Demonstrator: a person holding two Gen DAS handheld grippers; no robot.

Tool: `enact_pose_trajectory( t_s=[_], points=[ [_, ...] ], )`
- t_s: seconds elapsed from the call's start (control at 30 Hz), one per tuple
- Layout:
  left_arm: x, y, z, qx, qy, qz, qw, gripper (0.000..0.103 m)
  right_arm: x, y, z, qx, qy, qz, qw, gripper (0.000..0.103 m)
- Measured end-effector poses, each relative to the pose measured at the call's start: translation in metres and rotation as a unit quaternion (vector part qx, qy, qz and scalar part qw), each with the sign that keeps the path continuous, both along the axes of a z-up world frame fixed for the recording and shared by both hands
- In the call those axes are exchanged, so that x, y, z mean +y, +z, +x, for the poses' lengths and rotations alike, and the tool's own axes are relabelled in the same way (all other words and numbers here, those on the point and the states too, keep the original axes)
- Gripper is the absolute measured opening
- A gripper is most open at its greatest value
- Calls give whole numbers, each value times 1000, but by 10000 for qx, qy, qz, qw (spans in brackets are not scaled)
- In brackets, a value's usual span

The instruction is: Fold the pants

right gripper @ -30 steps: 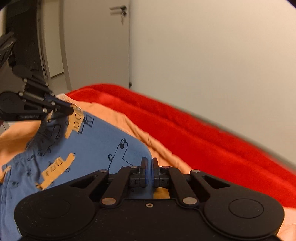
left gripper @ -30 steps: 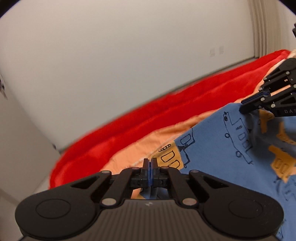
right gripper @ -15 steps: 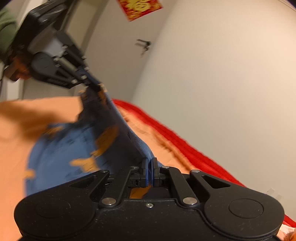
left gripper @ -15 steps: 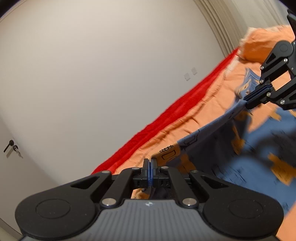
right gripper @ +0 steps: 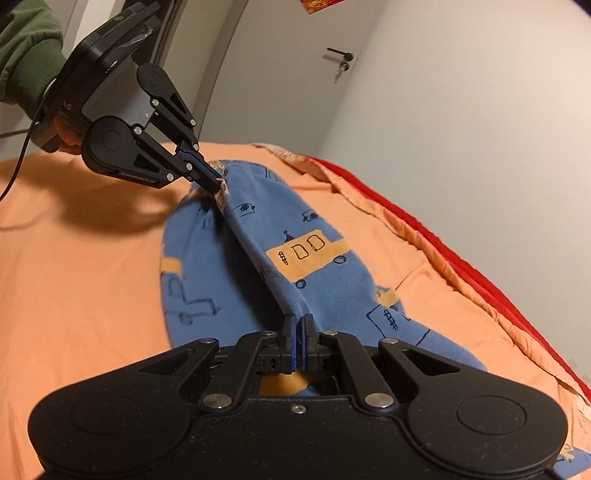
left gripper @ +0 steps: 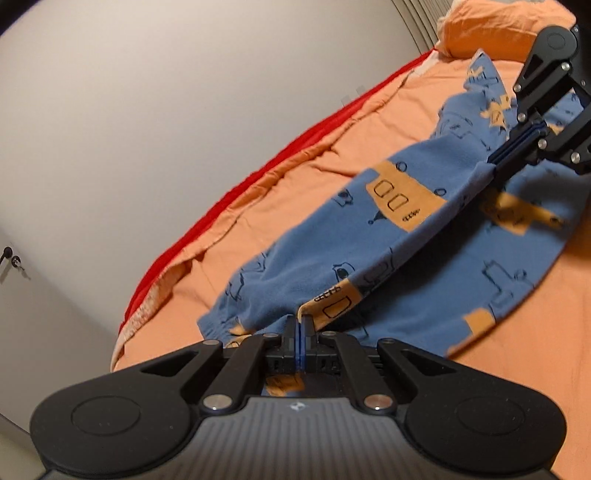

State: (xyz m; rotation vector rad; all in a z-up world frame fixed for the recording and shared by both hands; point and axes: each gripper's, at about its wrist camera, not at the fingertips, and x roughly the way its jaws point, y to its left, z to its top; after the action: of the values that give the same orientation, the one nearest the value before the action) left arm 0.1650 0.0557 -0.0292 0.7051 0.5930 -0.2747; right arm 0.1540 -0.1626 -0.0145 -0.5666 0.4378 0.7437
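Observation:
The blue pants (left gripper: 332, 251) with orange vehicle prints lie on the orange bed sheet (left gripper: 288, 199). One layer is lifted into a taut ridge between the two grippers. My left gripper (left gripper: 300, 321) is shut on one end of that edge; it also shows in the right wrist view (right gripper: 216, 181). My right gripper (right gripper: 298, 323) is shut on the other end of the pants (right gripper: 295, 258); it also shows in the left wrist view (left gripper: 495, 162). The lower layer stays flat on the sheet.
A red blanket (left gripper: 258, 173) runs along the white wall (left gripper: 184, 92) at the bed's far edge. An orange pillow (left gripper: 491, 33) lies at the head. A white door (right gripper: 295, 81) with handle and key stands beyond the bed's foot.
Both grippers have swung around and come lower over the bed, still shut on the pants. The held edge now stretches straight between them, close above the flat lower layer.

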Motion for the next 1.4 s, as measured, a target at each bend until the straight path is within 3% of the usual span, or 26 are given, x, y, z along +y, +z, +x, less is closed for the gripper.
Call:
enact_pose_trajectory(
  t_s=[0.3,0.53,0.63,0.83,0.93,1.0,1.4],
  points=[
    [11,10,-23,-31,-305,73,9995,0,1,9,-1,2,607,-372,9975,0],
    [12,-3,-29,129,-468,345,9982,0,11,1,-21,-50,1105,-735,9911,0],
    [10,-3,-29,89,-428,303,9986,0,12,-3,-15,11,956,-762,9925,17],
    [10,0,-28,75,-443,301,9985,0,14,-16,-3,16,866,-1000,9912,21],
    [11,-1,-28,84,-457,312,9984,0,14,-22,2,-59,687,-1039,9922,18],
    [11,-1,-29,92,-447,303,9985,0,13,-22,5,-59,632,-1026,9927,1],
    [12,-4,-33,305,-555,427,9971,0,5,-5,-15,14,1182,-1259,9850,0]
  ],
)
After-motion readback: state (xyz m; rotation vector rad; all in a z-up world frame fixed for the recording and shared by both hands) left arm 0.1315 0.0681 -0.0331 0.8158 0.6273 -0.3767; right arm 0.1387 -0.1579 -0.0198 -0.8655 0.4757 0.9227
